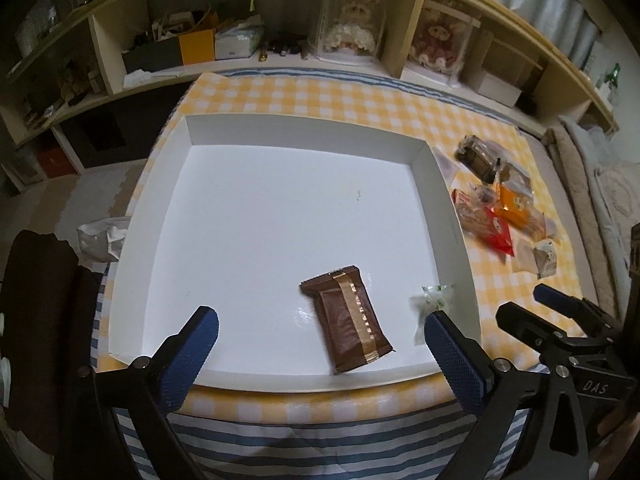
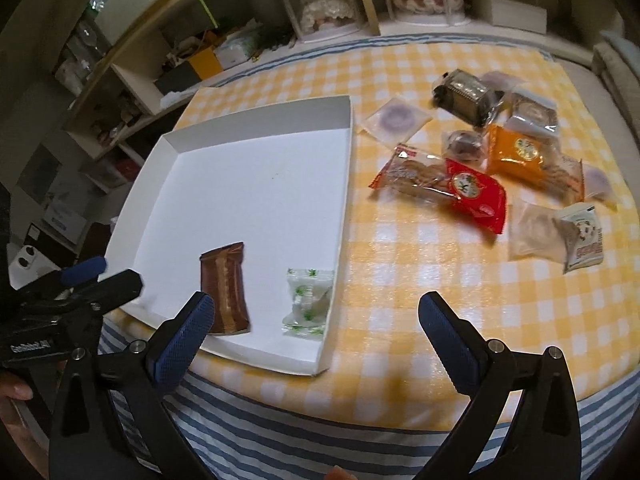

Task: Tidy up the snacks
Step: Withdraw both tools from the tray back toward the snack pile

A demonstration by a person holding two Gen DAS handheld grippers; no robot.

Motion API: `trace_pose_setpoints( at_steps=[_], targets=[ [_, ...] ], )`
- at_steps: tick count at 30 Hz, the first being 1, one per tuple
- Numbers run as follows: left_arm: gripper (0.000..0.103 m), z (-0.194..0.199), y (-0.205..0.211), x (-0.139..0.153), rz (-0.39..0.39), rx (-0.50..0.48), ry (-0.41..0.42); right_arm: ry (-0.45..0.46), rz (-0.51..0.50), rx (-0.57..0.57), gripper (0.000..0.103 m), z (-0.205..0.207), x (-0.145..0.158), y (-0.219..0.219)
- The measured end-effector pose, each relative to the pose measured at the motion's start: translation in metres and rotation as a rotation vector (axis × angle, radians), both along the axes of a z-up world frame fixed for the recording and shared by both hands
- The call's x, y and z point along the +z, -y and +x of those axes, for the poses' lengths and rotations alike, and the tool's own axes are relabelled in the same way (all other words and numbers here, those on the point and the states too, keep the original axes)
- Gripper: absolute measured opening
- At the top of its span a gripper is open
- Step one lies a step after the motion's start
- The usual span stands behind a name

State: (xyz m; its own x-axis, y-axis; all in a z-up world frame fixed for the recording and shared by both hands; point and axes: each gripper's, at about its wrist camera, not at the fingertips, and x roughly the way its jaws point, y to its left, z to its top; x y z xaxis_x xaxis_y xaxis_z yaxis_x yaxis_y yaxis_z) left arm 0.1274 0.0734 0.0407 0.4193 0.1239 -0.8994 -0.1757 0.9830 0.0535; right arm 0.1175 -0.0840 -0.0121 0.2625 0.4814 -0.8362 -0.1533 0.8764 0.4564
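A shallow white box (image 1: 208, 216) (image 2: 256, 128) lies on the yellow checked cloth. In it lie a brown snack packet (image 1: 350, 322) (image 2: 226, 288) and a small white-and-green wrapped sweet (image 1: 432, 300) (image 2: 308, 300), both near the front edge. A pile of several snack packets lies to the right of the box, among them a red one (image 2: 476, 196) (image 1: 498, 232) and an orange one (image 2: 516, 156). My left gripper (image 1: 320, 352) is open and empty above the box's front edge. My right gripper (image 2: 316, 340) is open and empty above the box's front right corner.
The cloth (image 2: 400, 272) covers a striped blue-and-white surface (image 2: 280, 432). A low shelf (image 1: 280, 52) with boxes and cased dolls runs along the back. A crumpled white bag (image 1: 100, 236) lies left of the box. A cushion (image 1: 600, 208) lies at the right.
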Motion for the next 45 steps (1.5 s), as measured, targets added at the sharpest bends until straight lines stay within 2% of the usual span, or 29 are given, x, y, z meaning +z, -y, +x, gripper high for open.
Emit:
trace_pose_setpoints(
  at_steps=[7,23,33,38,45],
  targets=[
    [0.103,-0.001,0.001,0.004,0.003,-0.012,-0.01,0.025,-0.024,0.007,0.103,-0.003,0.007,0.004],
    [0.103,-0.006,0.016,0.028,-0.005,-0.036,0.065,0.137,-0.078,0.007,0.103,-0.007,0.044,0.033],
    [0.103,-0.016,0.039,0.044,-0.024,-0.083,0.175,0.186,-0.103,-0.096,0.103,0.003,0.063,0.097],
    [0.103,-0.007,0.057,0.041,0.009,-0.09,0.197,0.178,-0.122,-0.166,0.103,0.009,0.06,0.133],
    [0.103,0.016,0.102,0.028,-0.06,-0.174,0.215,0.158,-0.129,-0.274,0.103,0.017,0.052,0.184]
  ],
)
